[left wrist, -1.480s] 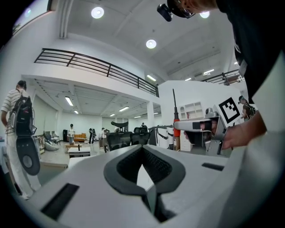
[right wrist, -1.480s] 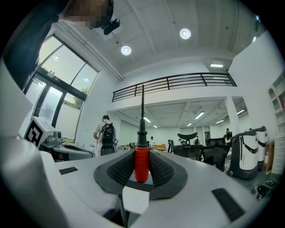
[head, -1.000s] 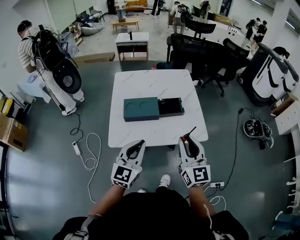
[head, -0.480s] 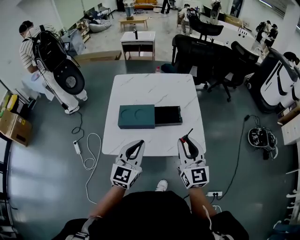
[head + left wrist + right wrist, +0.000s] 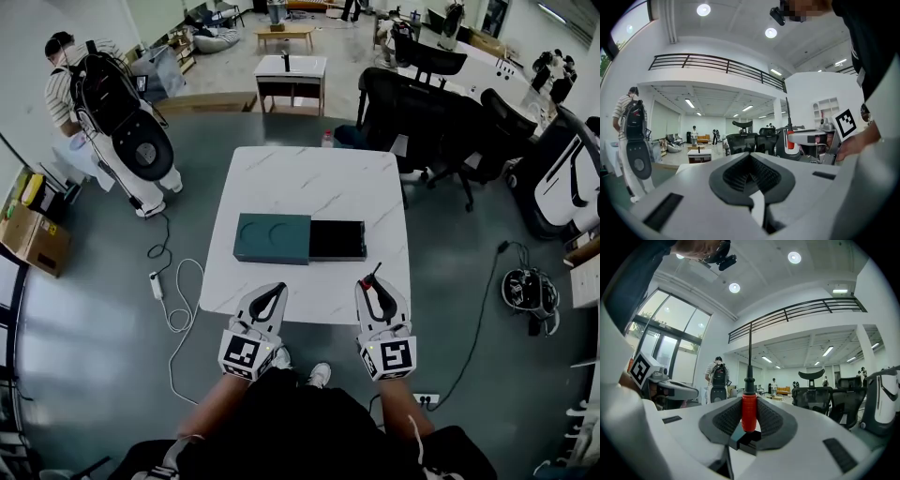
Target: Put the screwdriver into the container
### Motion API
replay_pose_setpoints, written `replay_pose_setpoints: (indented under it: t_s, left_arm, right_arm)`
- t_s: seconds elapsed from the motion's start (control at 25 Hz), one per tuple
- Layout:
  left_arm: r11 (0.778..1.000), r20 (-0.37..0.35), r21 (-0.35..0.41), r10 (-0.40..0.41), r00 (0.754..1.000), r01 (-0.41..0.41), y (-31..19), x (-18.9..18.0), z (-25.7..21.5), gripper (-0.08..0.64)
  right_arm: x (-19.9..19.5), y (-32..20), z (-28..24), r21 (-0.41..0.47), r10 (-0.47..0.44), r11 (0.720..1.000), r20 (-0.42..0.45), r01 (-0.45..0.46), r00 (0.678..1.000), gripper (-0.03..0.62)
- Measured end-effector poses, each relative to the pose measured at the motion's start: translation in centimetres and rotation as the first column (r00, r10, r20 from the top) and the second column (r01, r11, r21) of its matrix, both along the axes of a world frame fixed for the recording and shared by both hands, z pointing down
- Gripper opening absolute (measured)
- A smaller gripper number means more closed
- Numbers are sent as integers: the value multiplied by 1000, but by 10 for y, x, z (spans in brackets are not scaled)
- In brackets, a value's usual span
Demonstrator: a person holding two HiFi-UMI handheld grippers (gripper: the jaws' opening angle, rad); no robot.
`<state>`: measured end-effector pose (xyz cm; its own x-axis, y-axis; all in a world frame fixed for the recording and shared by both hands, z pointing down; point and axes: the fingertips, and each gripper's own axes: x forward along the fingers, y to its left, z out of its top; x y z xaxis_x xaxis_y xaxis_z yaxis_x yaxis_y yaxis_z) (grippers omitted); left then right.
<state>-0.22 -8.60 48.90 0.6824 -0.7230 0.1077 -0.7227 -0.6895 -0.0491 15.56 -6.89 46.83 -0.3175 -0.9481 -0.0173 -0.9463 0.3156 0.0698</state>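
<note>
The container [image 5: 272, 238] is a dark teal box lying in the middle of the white marble table [image 5: 319, 178], with a black open tray [image 5: 337, 239] drawn out to its right. My right gripper [image 5: 372, 283] hovers over the table's near edge, shut on the screwdriver [image 5: 374, 279]. In the right gripper view the red handle [image 5: 748, 411] sits between the pads, and the black shaft points up. My left gripper [image 5: 273, 290] is beside it at the near edge, shut with nothing in it. Its jaws [image 5: 751, 157] meet at the tips.
Black office chairs [image 5: 427, 103] stand behind the table on the right. A person with a large bag [image 5: 122, 122] stands at the back left. A white cable and power strip [image 5: 173, 300] lie on the floor left of the table. A small table [image 5: 291, 73] stands further back.
The table and container have come closer in the head view, so both grippers now reach over its near edge. The grip on the screwdriver is unchanged.
</note>
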Motion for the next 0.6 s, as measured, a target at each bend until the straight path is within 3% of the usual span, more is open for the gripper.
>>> replay_pose_setpoints:
  t_s: [0.4,0.6]
  left_arm:
    - [999,-33,17,39,999,-38,-65,9,-8,3]
    - [998,-37,25,55,998,-54,-103,6,-11,3]
  right_arm:
    - [-4,-63,1,10,-3,1000,-63,3,998,107]
    - [-3,-97,0,-4,24,1000,-26,-24,999,107]
